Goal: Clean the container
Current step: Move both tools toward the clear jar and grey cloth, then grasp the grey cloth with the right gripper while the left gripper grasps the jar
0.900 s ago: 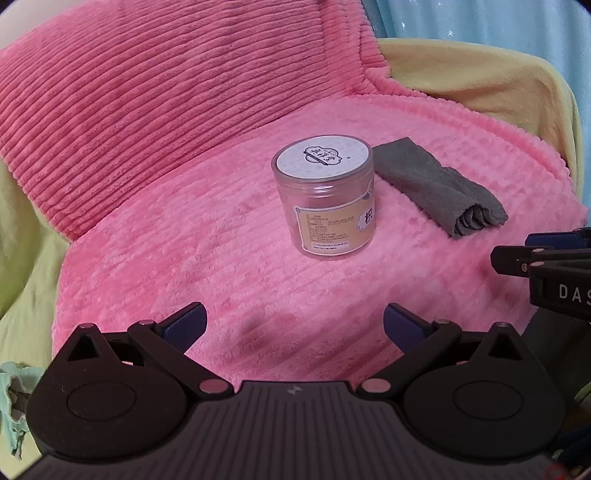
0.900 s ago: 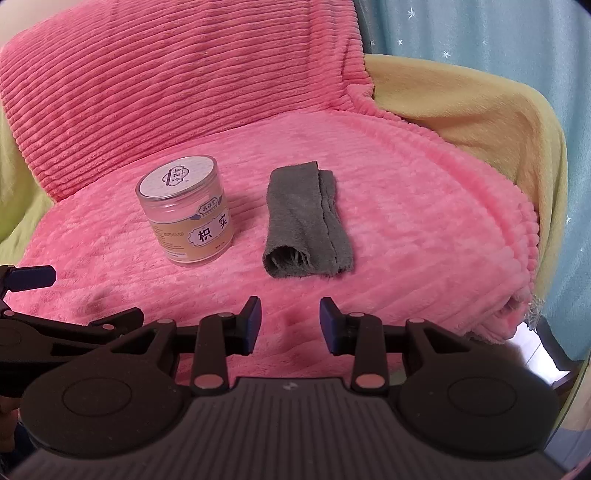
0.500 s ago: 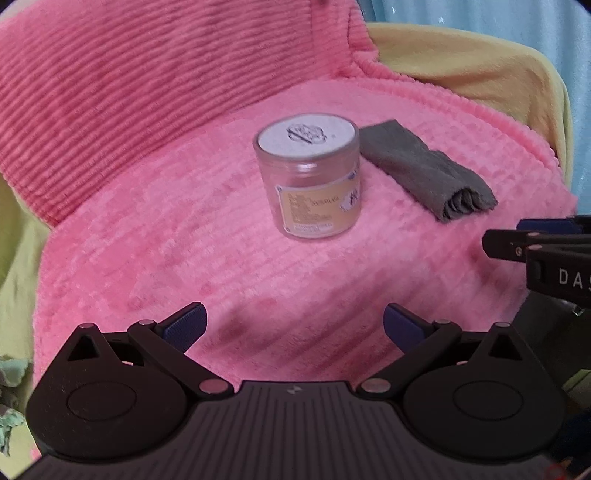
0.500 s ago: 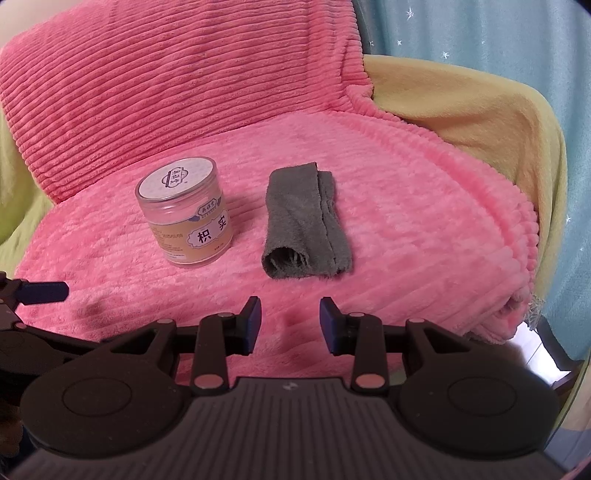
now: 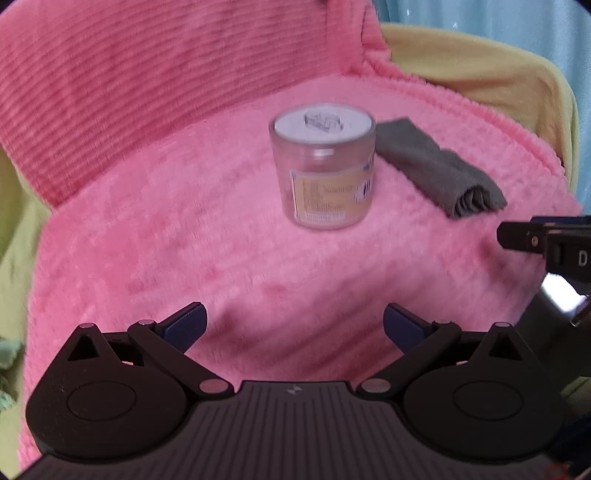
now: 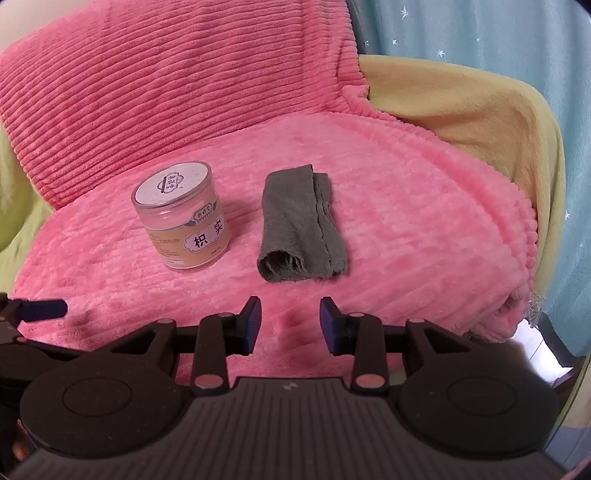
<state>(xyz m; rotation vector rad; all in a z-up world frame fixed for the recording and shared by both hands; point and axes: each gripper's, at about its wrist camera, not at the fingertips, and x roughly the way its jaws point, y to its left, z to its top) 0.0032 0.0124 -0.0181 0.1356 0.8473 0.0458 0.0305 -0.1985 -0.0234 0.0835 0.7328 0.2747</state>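
A ribbed, fluffy pink fleece blanket covers a seat and its backrest and fills most of both views; everything below is placed relative to it. Under the blanket, a pale yellow-green plush cover shows at the blanket's right and left edges, and a light blue curtain with small white stars hangs behind its far right corner. Upright on the flat part of the blanket, left of centre, stands the container: a clear round plastic jar with a white lid and a tan label bearing Chinese characters; it is closed. Just to the right of the jar on the blanket lies a folded dark grey cloth, close to it but apart from it in the right wrist view. At the blanket's near edge, the left gripper hangs above the fabric, its blue-padded fingers spread wide and holding nothing. The right gripper hangs likewise, its fingers parted by a narrower gap, also empty, facing the cloth.
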